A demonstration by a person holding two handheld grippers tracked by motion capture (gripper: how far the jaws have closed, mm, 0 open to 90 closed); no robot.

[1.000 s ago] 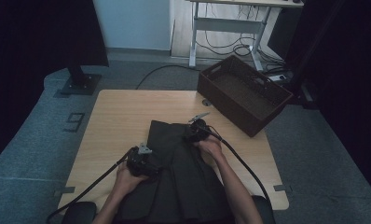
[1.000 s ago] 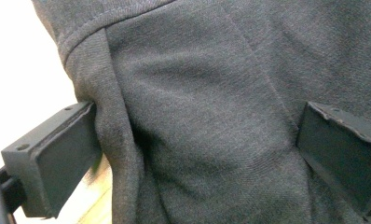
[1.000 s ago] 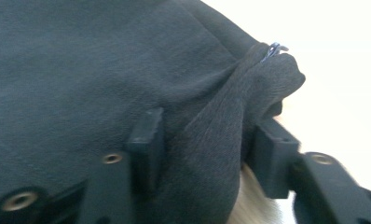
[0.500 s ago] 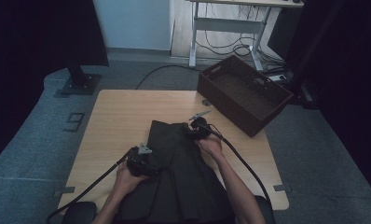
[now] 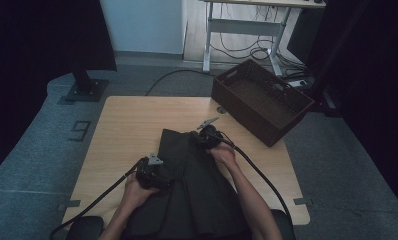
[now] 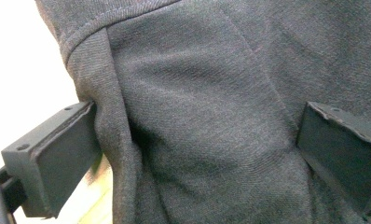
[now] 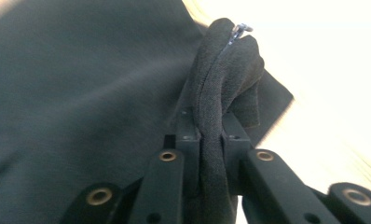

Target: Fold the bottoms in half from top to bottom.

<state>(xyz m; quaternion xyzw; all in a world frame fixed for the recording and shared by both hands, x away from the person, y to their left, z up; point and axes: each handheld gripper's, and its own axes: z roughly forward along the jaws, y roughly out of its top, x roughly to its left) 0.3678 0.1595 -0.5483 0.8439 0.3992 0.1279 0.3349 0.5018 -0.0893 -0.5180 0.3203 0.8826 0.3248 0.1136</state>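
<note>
Nearest the person's edge of the light wooden table (image 5: 127,120), a dark grey woven-cloth garment (image 5: 197,195) is spread flat, its long axis running from that near edge away toward the far side. At the garment's left edge the left gripper (image 5: 159,175) is seen with its jaws standing wide, cloth bunched between them but not pinched (image 6: 197,140). Farther out, at the garment's far right corner, the right gripper (image 5: 199,136) is clamped on a folded seam of the cloth (image 7: 216,102), the jaws having just been closing on it. The far end is thus held by the right hand, so any fold is judged to run back along the garment's length. Beyond the garment, off the table's far right corner, a dark brown woven rectangular basket (image 5: 262,100) is set.
</note>
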